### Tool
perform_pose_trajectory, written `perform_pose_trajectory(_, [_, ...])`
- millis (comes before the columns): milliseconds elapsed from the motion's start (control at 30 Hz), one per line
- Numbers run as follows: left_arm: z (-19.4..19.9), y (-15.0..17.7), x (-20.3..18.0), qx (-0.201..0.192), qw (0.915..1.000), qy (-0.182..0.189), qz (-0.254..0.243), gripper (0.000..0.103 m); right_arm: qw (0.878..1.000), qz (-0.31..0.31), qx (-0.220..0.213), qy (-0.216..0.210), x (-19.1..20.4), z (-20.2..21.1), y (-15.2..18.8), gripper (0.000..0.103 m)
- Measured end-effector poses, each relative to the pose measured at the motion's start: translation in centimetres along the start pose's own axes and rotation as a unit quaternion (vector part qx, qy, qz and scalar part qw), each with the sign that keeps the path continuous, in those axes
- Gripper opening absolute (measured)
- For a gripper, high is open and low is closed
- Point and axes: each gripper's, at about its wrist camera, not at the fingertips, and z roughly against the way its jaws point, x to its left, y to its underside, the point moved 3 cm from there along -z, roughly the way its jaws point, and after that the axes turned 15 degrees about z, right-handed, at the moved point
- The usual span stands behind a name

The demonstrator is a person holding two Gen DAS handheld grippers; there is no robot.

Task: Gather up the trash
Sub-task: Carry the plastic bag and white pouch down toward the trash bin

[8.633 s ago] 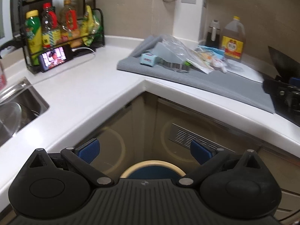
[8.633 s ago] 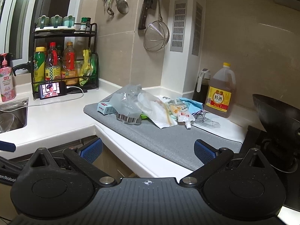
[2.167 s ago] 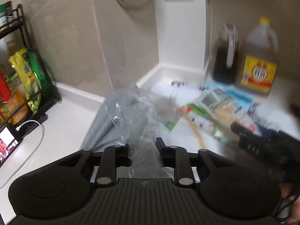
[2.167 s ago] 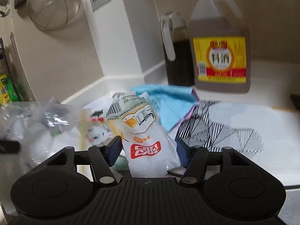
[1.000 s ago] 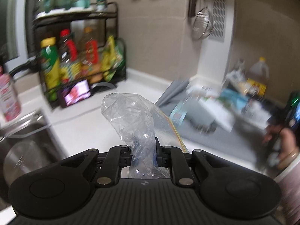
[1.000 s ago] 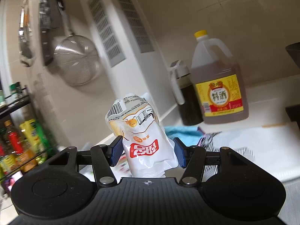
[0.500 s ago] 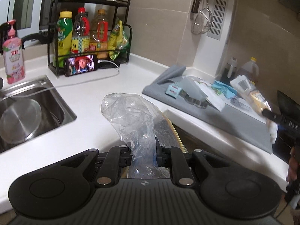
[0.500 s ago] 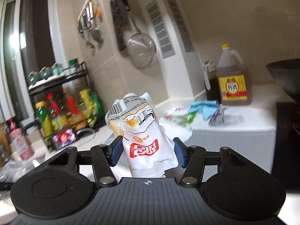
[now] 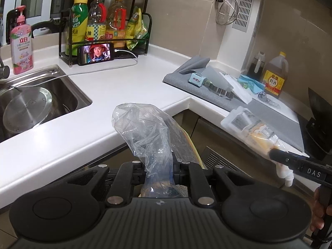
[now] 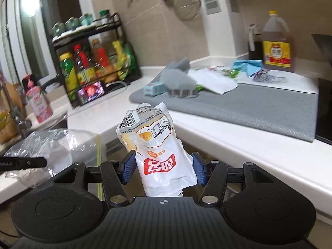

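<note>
My left gripper (image 9: pixel 158 169) is shut on a crumpled clear plastic bag (image 9: pixel 145 128) and holds it out in front of the counter corner. The bag also shows in the right wrist view (image 10: pixel 54 145). My right gripper (image 10: pixel 164 166) is shut on a white spouted pouch (image 10: pixel 153 141) with red lettering, held off the counter's front edge. That pouch shows at the right of the left wrist view (image 9: pixel 253 132). More trash lies on the grey mat (image 9: pixel 259 108): a small blue box (image 9: pixel 196 79), a white wrapper (image 10: pixel 213 82) and a blue wrapper (image 10: pixel 247 65).
A steel sink (image 9: pixel 31 103) with a pot lid is at the left. A bottle rack (image 9: pixel 103 20), a phone (image 9: pixel 96 53) with its cable and a pink soap bottle (image 9: pixel 21 41) stand at the back. An oil jug (image 9: pixel 275 76) and black wok (image 9: pixel 319 112) are at the right.
Both grippers have drawn back from the mat with their trash and dropped lower in front of the counter corner. The right gripper has swung left toward the left one.
</note>
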Motion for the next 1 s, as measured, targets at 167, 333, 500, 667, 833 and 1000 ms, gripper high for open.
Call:
perform_pose_trajectory(167, [-0.6,-0.6,-0.5,0.001,1.0000,0.000,-0.009,0.015,1.000,0.022,0.006,-0.010,0.5,-0.4,-0.4,0.060])
perform_pose_trajectory(333, [-2.6,-2.0,-1.6,0.020,0.9993,-0.005,-0.031,0.015,0.999,0.027,0.016,-0.038,-0.5,-1.7,-1.4,0.060])
perform_pose_trajectory(500, [-6.4,-4.2,-3.1,0.064,0.9951,-0.003,-0.075,0.015,0.997,0.021,0.032,-0.071,-1.8,-4.2,-2.8,0.060])
perform_pose_trajectory(667, [-10.5,-6.3,-4.3,0.125,0.9869,-0.005,-0.102,0.015,0.991,0.023,0.070,-0.113,-2.3,-7.2,-4.2,0.060])
perform_pose_trajectory(833, [-13.5,-7.5,-5.6,0.183,0.9739,-0.009,-0.134,0.015,0.983,0.011,0.114,-0.141,-3.6,-9.3,-5.5,0.059])
perform_pose_trajectory(1000, [-14.7,-9.0,-6.8,0.222,0.9641,-0.019,-0.144,0.015,0.981,-0.019,0.143,-0.127,-5.9,-10.0,-7.1,0.059])
